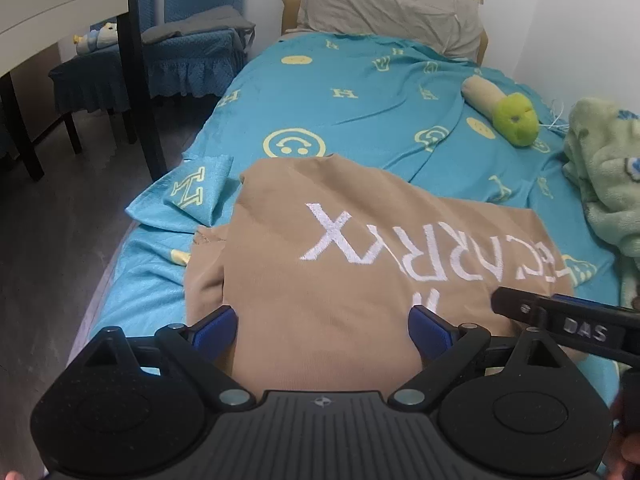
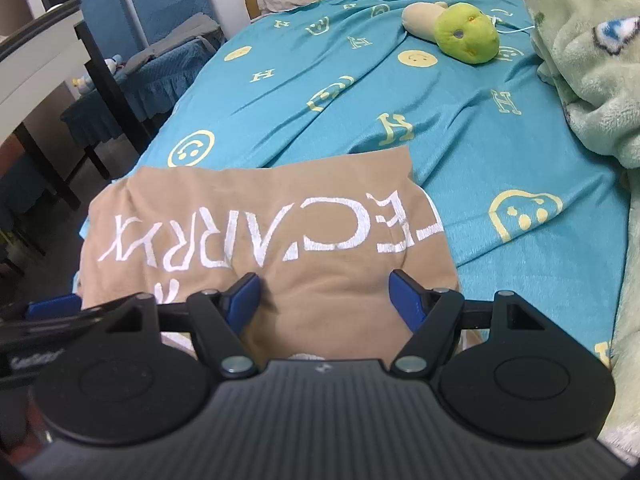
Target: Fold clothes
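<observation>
Both my left gripper (image 1: 322,330) and right gripper (image 2: 323,294) hang spread over the tan shirt (image 1: 340,248), so next I pinch its near edge.

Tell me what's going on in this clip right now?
A person holding a gripper in each hand is working on a tan sweatshirt with white lettering, spread on a bed with a turquoise sheet. The left gripper and right gripper are both open over its near edge, nothing grasped. A green plush toy and a pale green fleece blanket lie aside.
</observation>
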Demonstrator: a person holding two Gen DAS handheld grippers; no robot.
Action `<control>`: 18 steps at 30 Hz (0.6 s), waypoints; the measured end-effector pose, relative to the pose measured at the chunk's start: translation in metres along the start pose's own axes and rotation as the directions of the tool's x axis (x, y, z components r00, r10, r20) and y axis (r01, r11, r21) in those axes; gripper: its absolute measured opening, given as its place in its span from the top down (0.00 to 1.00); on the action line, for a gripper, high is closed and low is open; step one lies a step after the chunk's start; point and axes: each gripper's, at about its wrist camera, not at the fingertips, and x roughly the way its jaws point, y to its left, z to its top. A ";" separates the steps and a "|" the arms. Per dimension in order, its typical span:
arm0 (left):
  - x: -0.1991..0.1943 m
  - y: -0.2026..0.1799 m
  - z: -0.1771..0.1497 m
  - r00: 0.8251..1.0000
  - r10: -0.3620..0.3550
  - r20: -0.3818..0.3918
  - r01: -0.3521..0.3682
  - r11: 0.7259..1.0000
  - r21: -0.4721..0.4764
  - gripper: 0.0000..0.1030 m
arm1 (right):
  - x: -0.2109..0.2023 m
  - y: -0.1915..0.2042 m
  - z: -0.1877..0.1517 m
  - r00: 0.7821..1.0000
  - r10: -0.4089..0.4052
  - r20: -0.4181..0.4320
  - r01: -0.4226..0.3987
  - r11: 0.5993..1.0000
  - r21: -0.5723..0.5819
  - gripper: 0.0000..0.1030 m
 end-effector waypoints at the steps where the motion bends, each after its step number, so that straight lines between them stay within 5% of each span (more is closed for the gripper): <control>1: -0.006 0.000 -0.002 1.000 -0.010 -0.001 0.010 1.000 -0.010 0.08 | -0.001 0.001 -0.003 1.000 0.001 0.001 -0.001 1.000 0.002 0.29; 7: -0.035 0.003 -0.019 0.992 -0.123 -0.008 0.121 0.986 -0.115 0.08 | -0.001 -0.001 -0.005 1.000 0.011 0.001 -0.011 1.000 0.015 0.29; 11: -0.031 0.020 -0.027 0.979 -0.199 -0.042 0.181 0.945 -0.271 0.07 | -0.001 -0.001 -0.004 1.000 0.012 0.000 -0.012 1.000 0.018 0.29; 14: -0.009 0.039 -0.029 0.959 -0.272 -0.081 0.211 0.876 -0.435 0.08 | -0.001 -0.001 -0.003 1.000 0.012 0.000 -0.012 1.000 0.021 0.29; 18: 0.019 0.060 -0.037 0.941 -0.327 -0.081 0.207 0.750 -0.628 0.05 | -0.001 -0.001 -0.003 1.000 0.012 0.000 -0.012 1.000 0.027 0.29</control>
